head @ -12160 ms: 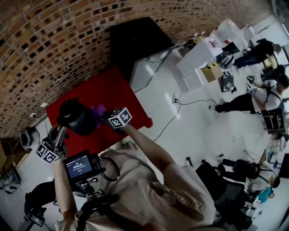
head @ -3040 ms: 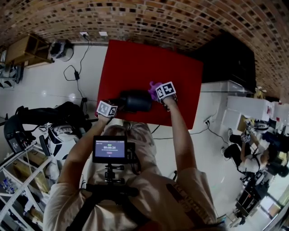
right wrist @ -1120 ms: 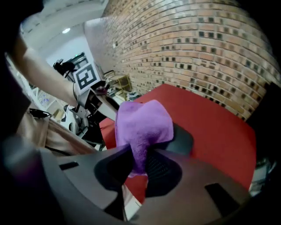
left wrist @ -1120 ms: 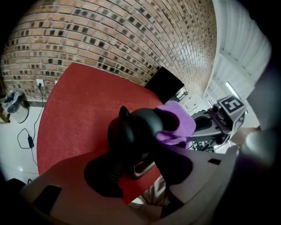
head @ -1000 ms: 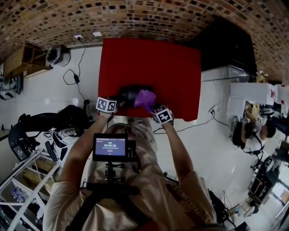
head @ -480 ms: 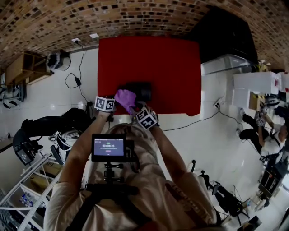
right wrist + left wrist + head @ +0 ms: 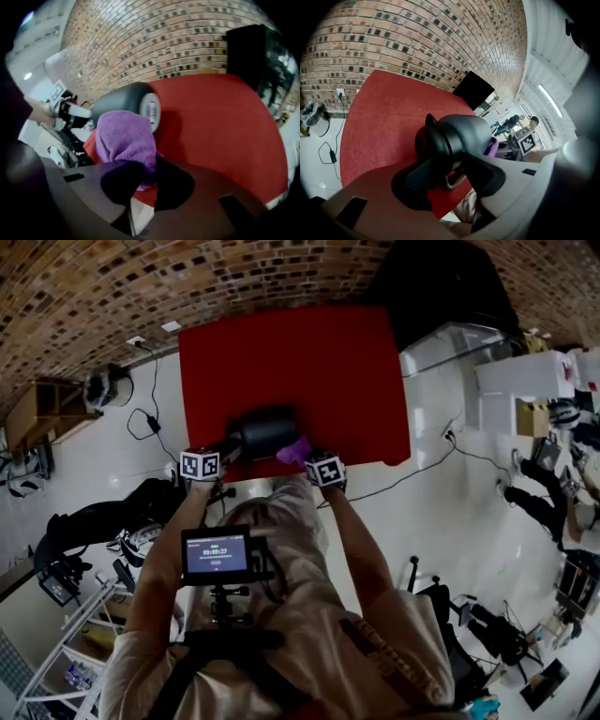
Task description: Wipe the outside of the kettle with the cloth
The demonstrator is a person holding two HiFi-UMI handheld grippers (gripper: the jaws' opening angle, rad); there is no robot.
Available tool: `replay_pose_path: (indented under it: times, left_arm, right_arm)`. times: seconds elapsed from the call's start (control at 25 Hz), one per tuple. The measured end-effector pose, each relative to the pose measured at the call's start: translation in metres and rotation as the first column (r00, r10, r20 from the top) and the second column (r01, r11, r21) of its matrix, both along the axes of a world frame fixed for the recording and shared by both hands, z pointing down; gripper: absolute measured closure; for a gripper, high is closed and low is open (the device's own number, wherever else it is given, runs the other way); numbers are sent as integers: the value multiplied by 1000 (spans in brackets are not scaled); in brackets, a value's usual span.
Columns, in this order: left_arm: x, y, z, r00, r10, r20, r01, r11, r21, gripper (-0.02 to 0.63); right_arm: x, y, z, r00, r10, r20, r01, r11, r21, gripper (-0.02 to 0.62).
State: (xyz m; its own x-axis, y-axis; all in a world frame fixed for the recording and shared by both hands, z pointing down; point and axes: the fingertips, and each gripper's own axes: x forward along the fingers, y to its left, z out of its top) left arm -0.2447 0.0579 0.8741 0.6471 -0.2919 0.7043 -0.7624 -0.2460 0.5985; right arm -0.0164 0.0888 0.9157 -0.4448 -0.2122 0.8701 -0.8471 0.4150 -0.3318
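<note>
Right gripper (image 7: 306, 458), pinching purple cloth (image 7: 125, 138), dropped beside the black kettle (image 7: 262, 430); left gripper (image 7: 223, 450) grips its handle (image 7: 451, 180).

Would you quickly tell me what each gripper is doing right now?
Left gripper: gripping the kettle by its handle, jaws closing.
Right gripper: closed on the purple cloth.

Black kettle (image 7: 265, 430) is tipped sideways, purple cloth (image 7: 294, 451) beside it.

Beige T-shirt (image 7: 380, 643), black chest harness (image 7: 234, 645)
</note>
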Motion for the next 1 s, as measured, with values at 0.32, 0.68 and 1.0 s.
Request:
replay_pose_path:
  times: [0.32, 0.68, 1.0]
  left_arm:
    - [-2, 5, 0, 1000, 1, 14, -2, 1000, 14, 394]
    - [1, 5, 0, 998, -45, 41, 45, 999, -3, 387]
    - [-7, 47, -2, 973, -229, -11, 228, 973, -15, 365]
  right_arm:
    - [26, -112, -78, 860, 292, 419, -352, 933, 72, 517]
    - [-3, -47, 8, 984, -106, 140, 115, 991, -63, 518]
    - [50, -40, -30, 985, -91, 144, 104, 991, -86, 517]
